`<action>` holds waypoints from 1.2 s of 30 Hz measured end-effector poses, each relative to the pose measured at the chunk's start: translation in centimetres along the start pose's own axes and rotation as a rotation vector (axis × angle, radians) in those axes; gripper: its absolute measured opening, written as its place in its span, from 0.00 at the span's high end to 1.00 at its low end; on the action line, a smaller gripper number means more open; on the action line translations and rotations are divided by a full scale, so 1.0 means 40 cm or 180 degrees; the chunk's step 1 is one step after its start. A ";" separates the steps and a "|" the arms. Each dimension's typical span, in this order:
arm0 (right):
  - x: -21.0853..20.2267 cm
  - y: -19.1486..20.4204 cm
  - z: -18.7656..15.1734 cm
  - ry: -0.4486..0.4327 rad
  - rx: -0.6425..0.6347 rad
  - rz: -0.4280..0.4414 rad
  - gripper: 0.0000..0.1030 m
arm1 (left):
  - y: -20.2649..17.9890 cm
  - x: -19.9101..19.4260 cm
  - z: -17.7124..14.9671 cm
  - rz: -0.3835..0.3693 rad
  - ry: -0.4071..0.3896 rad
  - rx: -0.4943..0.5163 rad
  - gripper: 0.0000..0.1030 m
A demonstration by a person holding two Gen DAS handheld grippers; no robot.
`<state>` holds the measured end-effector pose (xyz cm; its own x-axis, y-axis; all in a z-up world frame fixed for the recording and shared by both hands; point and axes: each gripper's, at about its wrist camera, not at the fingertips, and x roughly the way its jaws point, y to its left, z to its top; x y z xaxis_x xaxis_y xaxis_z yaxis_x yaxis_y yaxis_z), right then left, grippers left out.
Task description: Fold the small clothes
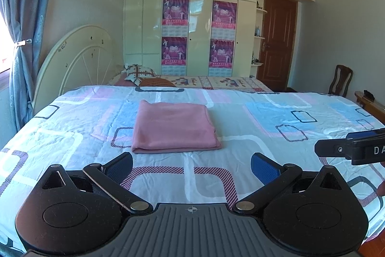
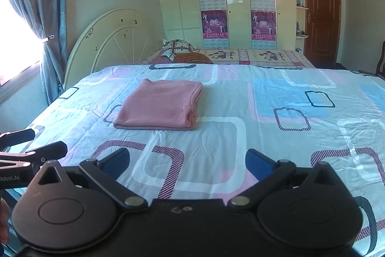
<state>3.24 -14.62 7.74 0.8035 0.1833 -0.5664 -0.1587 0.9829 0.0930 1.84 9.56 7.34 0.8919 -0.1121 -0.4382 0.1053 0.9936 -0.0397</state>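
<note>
Left tongs (image 1: 191,164), nearest the lens: spread wide, empty, held low over the patterned bedspread (image 1: 240,117); right tongs (image 2: 187,160) likewise spread wide and empty, the two just beside each other at the near edge of the bed. Pink garment (image 1: 173,128): lies beyond both tongs, apart from them, toward the left of the bedspread's middle, already folded into a flat rectangle with its layered edges along the right side. Handling, by estimate: soft, light, limp knit that sags unless pinched through all layers at a corner or along that edge.
</note>
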 end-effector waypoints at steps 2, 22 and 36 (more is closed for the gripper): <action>-0.001 -0.001 0.004 -0.0006 0.0003 0.0000 0.01 | -0.001 0.002 0.003 0.0002 -0.0001 0.0008 0.00; 0.000 -0.003 0.008 0.0000 -0.0007 0.0003 0.01 | -0.003 0.010 0.004 0.0031 0.0006 0.0024 0.00; 0.002 -0.006 0.007 0.0004 -0.0017 0.0005 0.01 | -0.009 0.016 0.003 0.0062 -0.0009 0.0021 0.00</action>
<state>3.52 -14.82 7.90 0.8025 0.1848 -0.5673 -0.1630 0.9826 0.0896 2.42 9.13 7.18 0.8951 -0.0926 -0.4362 0.0907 0.9956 -0.0252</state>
